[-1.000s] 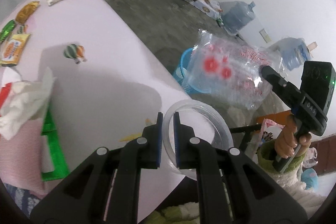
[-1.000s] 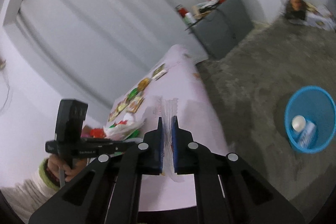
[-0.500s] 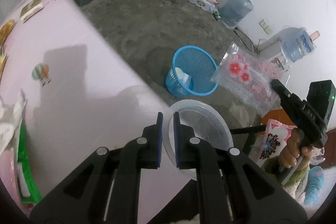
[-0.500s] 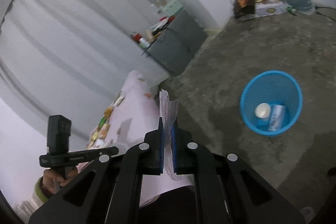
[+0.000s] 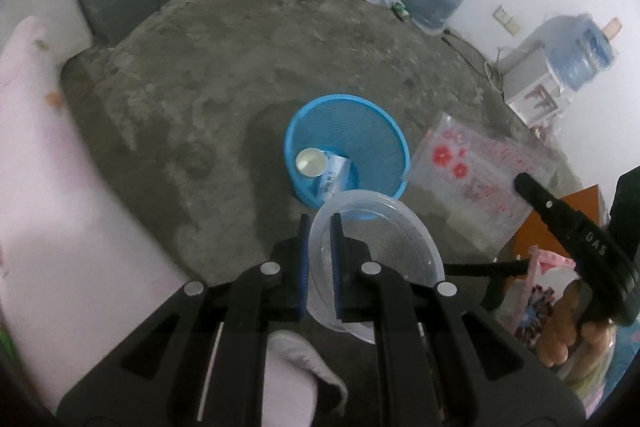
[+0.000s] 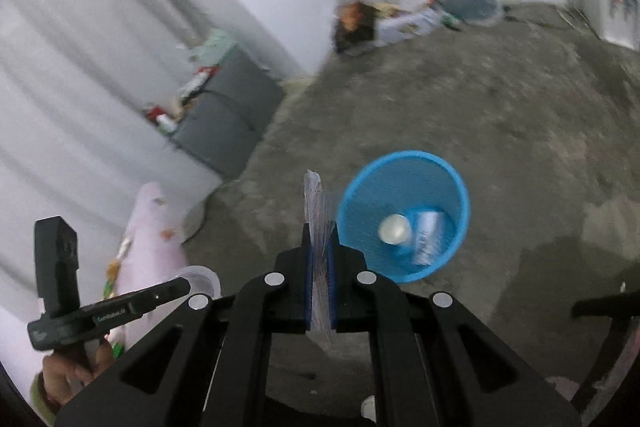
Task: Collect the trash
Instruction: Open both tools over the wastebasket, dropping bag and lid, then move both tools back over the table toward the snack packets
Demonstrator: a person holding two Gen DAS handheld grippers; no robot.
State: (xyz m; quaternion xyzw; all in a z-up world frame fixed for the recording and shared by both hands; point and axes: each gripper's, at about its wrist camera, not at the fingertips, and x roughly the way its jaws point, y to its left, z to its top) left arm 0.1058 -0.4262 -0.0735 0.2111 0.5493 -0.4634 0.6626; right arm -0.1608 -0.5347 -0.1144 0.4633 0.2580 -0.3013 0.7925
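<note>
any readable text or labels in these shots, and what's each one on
"DAS": on the arm of the right gripper, seen from the left wrist.
Print on the carton in the blue basket: blurred, unreadable.
Red print on the clear plastic bag: too small.
Label on the left gripper: blurred.

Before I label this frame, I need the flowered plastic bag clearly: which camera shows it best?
The left wrist view: the flowered plastic bag faces the camera flat, its red flowers visible, held by the right gripper. The right wrist view shows the bag only edge-on between its own fingers.

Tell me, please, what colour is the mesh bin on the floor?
Bright blue bin, clearest in the left wrist view.
</note>
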